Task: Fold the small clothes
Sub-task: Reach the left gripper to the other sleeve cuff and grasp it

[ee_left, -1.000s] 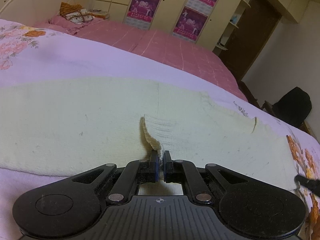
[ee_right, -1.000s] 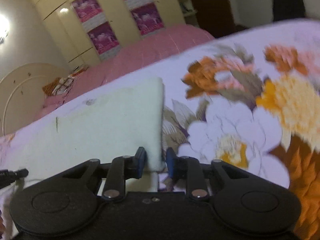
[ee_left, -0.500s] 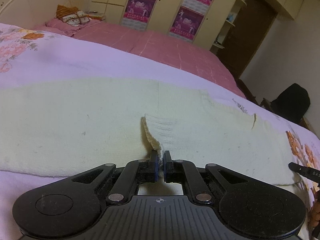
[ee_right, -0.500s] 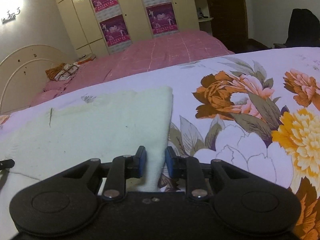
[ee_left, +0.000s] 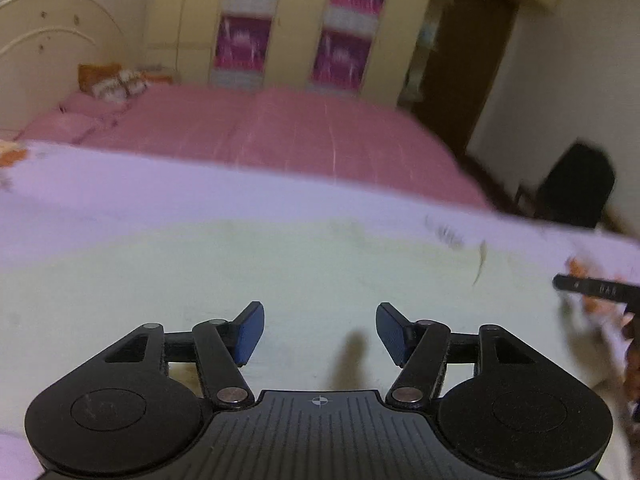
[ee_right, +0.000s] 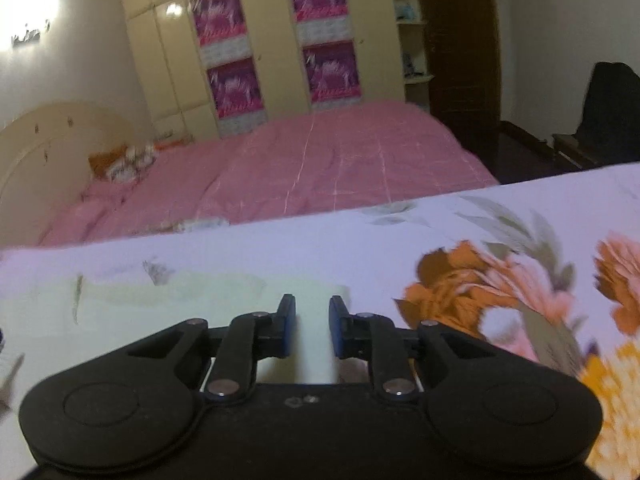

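A pale cream knitted garment (ee_left: 240, 272) lies flat on the floral bedspread (ee_left: 120, 192). My left gripper (ee_left: 319, 330) is wide open above the cloth and holds nothing. In the right wrist view the same garment (ee_right: 160, 304) fills the lower left, and its right end runs between the fingers. My right gripper (ee_right: 312, 326) is open a little, its blue pads apart on either side of the cloth's end. The tip of the right gripper (ee_left: 592, 288) shows at the right edge of the left wrist view.
The floral bedspread (ee_right: 500, 280) stretches to the right. A second bed with a pink cover (ee_right: 320, 168) stands behind, with a cream headboard (ee_left: 52, 52) and wardrobes (ee_right: 260, 40). A dark chair (ee_left: 576, 188) stands at the far right.
My left gripper has opened wide and let go of the pinched fold, which now lies flat. Both grippers have lifted and tilted up. The right jaws stay slightly apart.
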The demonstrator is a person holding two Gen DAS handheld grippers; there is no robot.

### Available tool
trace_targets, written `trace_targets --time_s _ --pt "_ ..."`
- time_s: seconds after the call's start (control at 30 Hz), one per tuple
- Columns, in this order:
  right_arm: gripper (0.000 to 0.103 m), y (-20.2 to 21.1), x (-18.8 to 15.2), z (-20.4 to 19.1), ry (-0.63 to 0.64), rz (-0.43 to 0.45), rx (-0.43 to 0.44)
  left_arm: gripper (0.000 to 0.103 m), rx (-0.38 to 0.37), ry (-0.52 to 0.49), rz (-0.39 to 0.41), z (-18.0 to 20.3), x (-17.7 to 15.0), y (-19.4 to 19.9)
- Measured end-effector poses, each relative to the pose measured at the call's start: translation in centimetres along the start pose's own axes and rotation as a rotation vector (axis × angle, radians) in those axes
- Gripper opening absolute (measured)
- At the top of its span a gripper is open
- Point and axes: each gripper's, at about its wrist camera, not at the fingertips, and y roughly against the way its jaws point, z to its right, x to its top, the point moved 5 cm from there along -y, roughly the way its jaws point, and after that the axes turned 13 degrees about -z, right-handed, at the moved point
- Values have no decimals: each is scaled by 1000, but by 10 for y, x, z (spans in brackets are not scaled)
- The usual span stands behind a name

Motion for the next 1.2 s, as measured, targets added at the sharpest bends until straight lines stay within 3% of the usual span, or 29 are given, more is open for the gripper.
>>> trace_targets --time_s 0.07,0.17,0.3,0.47,0.57,0.7,0.8,0.93,1.1,1.2 --pt "13 -17 -1 1 29 -58 -49 63 8 6 -8 -4 0 -9" --pt "17 -3 -3 2 39 -30 -83 63 35 8 25 -2 -3 7" --pt "17 32 -37 -12 117 18 -20 63 67 -42 46 2 -26 11" --pt "22 62 -97 -15 177 14 -36 63 243 -83 97 -9 -52 24" --pt "22 69 -110 -17 201 16 -62 63 262 49 133 -37 -61 50" --pt "24 103 -100 -12 122 84 -18 63 249 288 189 -113 -100 97" --pt "25 109 -102 -1 74 65 -5 63 237 485 175 -179 -133 117" --pt "26 103 -108 -2 45 18 -10 63 224 612 214 -234 -159 142" --pt "26 96 -108 -31 -2 -9 74 63 42 840 301 -284 -179 145" --pt "26 96 -112 -50 13 -17 99 62 -23 956 355 -311 -183 139"
